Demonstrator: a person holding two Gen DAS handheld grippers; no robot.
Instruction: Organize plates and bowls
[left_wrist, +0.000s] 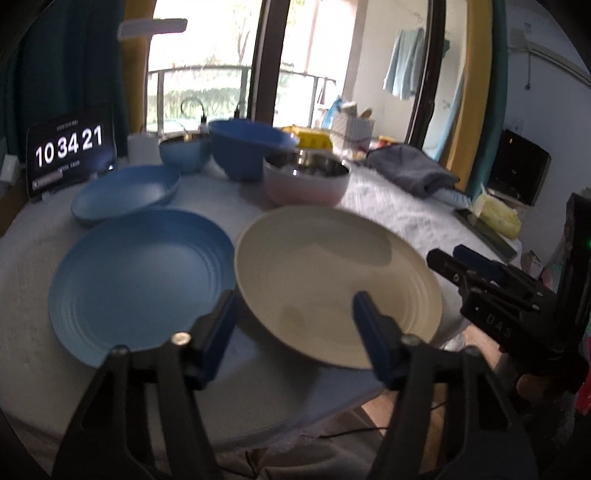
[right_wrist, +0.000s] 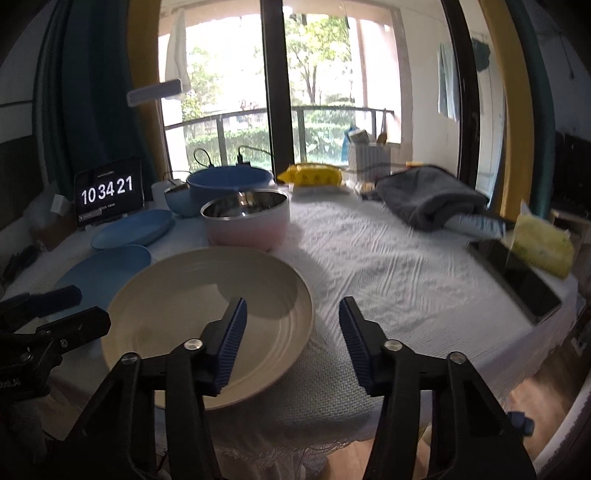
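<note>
Step judged: approach to round cream ribbed plate (right_wrist: 207, 317) at near table edge, on white textured tablecloth (right_wrist: 388, 266).

Left gripper (left_wrist: 293, 314): jaws part-open, nothing held, straddling near-left rim.

Right gripper (right_wrist: 291, 325): jaws part-open, empty, straddling right rim.

Procedure: seat pad over rim, other pad under lip; close squarely; lift level.

Cream plate: shallow, matte, concentric ridges, empty. Round blue ribbed plate (left_wrist: 140, 280) just beside, left; likely stacking partner.
</note>
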